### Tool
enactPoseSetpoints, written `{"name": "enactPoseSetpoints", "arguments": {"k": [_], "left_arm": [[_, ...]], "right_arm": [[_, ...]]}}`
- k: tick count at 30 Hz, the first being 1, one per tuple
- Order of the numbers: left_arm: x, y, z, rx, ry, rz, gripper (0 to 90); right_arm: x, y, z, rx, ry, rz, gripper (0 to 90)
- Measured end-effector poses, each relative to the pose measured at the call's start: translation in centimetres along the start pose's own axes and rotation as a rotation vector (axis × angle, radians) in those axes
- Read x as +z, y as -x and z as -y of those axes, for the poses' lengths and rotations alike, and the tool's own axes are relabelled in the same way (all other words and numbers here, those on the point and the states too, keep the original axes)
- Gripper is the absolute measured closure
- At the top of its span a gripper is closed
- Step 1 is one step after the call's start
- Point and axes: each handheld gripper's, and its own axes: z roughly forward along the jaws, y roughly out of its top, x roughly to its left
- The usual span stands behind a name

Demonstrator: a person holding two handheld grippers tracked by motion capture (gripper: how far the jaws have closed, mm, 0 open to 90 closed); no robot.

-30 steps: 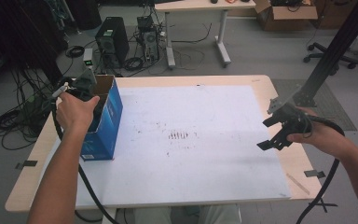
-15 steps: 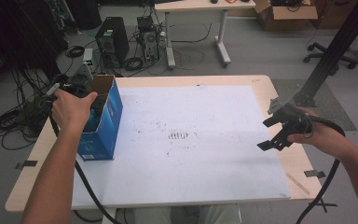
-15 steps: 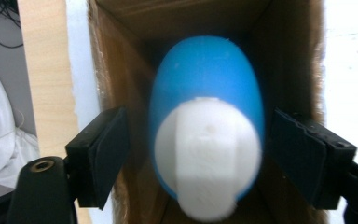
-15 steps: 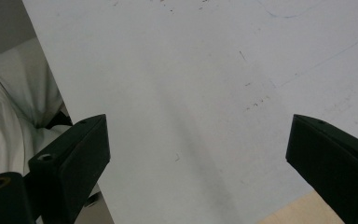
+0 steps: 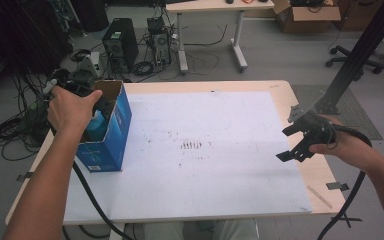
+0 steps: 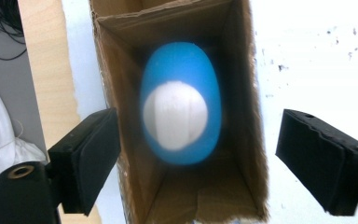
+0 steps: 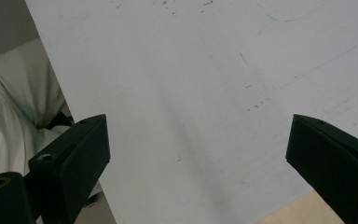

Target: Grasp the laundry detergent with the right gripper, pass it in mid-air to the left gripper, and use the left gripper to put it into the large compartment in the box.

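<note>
Over the open blue cardboard box (image 5: pixel 111 131) at the desk's (image 5: pixel 280 95) left edge, the left claw (image 6: pixel 198 158) has just been opening; its jaws stand spread, clear of the blue bottle with a white cap (image 6: pixel 181 109) standing inside. The right claw (image 5: pixel 294 141) hovers spread, empty, near the right edge.

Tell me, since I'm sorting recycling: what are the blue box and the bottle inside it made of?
The blue box looks like corrugated cardboard: raw brown inside, ragged fluted edges, printed glossy blue outside. The bottle seems smooth blue plastic with a white ribbed cap, though it is blurred.
</note>
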Motion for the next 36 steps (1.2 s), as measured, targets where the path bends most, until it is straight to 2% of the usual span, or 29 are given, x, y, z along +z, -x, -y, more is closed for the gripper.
{"name": "enactPoseSetpoints", "arguments": {"k": [3,9,16,25,30,36], "left_arm": [[-0.6,0.3,0.2,0.007,0.0,0.011,12.7],[-2.0,1.3,0.7,0.047,0.004,0.032,7.7],[-3.1,2.5,1.2,0.086,0.02,0.068,7.8],[-5.2,3.9,1.5,0.137,0.049,0.082,7.8],[-6.2,4.9,1.8,0.179,0.058,0.089,7.7],[-7.0,6.7,2.2,0.257,0.064,0.101,7.7]], "right_arm": [[-0.1,-0.1,-0.1,-0.001,0.002,0.001,6.0],[-0.2,-0.2,-0.1,-0.002,0.005,0.005,6.0],[-0.3,-0.4,0.0,-0.003,0.005,0.006,6.0],[-0.8,-0.7,0.1,-0.002,0.008,0.013,6.0],[-0.9,-0.9,0.1,0.0,0.008,0.014,6.0],[-1.0,-1.0,0.0,-0.001,0.007,0.017,6.0]]}}
